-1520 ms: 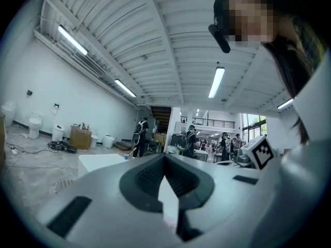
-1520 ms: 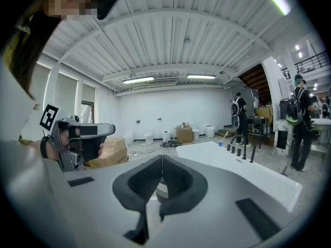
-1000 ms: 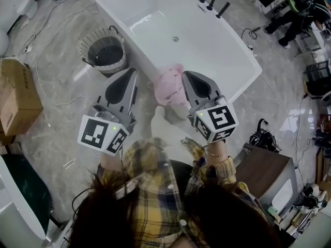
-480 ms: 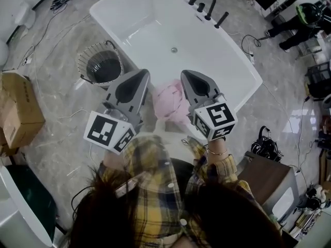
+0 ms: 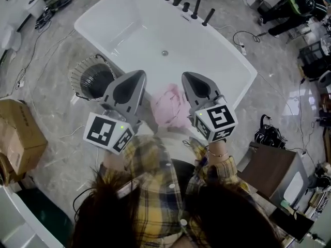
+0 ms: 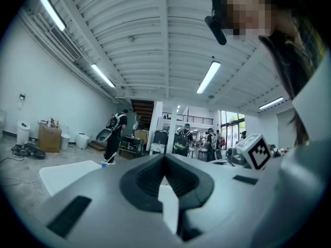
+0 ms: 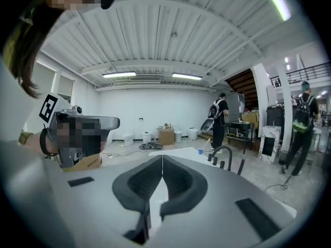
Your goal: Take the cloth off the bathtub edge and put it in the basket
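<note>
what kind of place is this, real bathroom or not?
Probably not a home bathroom; more likely a big workshop or lab hall. The bathtub sits out on open floor, with loose cables and a cardboard box nearby, under strip lights.

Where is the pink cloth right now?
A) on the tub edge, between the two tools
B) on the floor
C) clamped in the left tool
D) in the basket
A: the cloth lies on the tub edge between the left tool and right tool, both shut and empty, apart from the basket.
</note>
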A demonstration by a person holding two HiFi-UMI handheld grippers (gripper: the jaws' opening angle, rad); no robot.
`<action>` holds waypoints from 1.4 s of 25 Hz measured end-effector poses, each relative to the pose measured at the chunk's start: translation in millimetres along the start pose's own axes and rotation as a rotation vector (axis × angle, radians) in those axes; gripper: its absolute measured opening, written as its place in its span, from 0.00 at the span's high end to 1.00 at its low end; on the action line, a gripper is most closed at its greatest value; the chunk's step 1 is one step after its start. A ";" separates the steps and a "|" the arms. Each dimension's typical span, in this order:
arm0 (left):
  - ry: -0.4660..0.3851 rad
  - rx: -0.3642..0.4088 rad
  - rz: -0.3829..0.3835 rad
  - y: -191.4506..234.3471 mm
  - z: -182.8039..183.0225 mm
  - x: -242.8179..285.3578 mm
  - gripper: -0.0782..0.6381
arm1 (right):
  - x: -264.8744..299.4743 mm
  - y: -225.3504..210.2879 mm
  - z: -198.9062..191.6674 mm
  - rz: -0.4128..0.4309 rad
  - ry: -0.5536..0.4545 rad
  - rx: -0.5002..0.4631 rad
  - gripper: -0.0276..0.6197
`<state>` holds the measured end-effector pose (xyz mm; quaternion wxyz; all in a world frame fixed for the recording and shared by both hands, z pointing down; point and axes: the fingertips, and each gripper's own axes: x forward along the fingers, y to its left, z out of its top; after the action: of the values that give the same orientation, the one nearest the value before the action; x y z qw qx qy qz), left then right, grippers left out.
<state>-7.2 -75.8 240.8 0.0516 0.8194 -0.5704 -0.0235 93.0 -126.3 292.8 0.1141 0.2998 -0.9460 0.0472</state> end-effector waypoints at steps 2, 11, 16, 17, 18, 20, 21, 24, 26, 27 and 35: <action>0.013 -0.001 -0.040 5.7 -0.1 6.7 0.87 | 2.6 -3.6 -0.7 -0.037 0.008 0.015 0.93; 0.065 -0.032 -0.179 14.6 -7.7 28.5 0.87 | 1.8 -19.4 -1.4 -0.184 0.018 0.067 0.93; 0.112 -0.056 -0.221 15.7 -26.3 40.9 0.87 | 0.3 -30.3 -13.6 -0.231 0.041 0.088 0.93; 0.122 -0.061 -0.228 15.1 -30.6 43.4 0.87 | -0.1 -32.6 -16.8 -0.238 0.046 0.094 0.93; 0.132 -0.066 -0.237 14.0 -34.7 46.0 0.87 | -0.6 -35.0 -19.8 -0.245 0.052 0.098 0.93; 0.153 -0.072 -0.256 10.6 -42.4 51.2 0.87 | -1.4 -39.3 -25.2 -0.258 0.061 0.107 0.93; 0.163 -0.073 -0.268 8.5 -46.1 53.8 0.87 | -1.5 -41.1 -27.7 -0.263 0.063 0.112 0.93; 0.201 -0.082 -0.309 1.1 -61.9 61.4 0.87 | -0.7 -45.8 -38.8 -0.277 0.072 0.136 0.93; 0.232 -0.097 -0.330 -4.5 -76.4 67.6 0.87 | -0.9 -50.7 -48.4 -0.285 0.082 0.157 0.93; 0.248 -0.103 -0.340 -6.9 -83.7 70.9 0.87 | -1.1 -53.6 -52.8 -0.290 0.086 0.168 0.93; 0.371 -0.153 -0.423 -21.6 -151.2 93.1 0.87 | 0.7 -69.5 -102.9 -0.329 0.121 0.262 0.93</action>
<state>60.0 -146.8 390.5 0.2108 0.9041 -0.3644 0.0735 151.8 -167.2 394.2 0.1370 0.4590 -0.8615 0.1686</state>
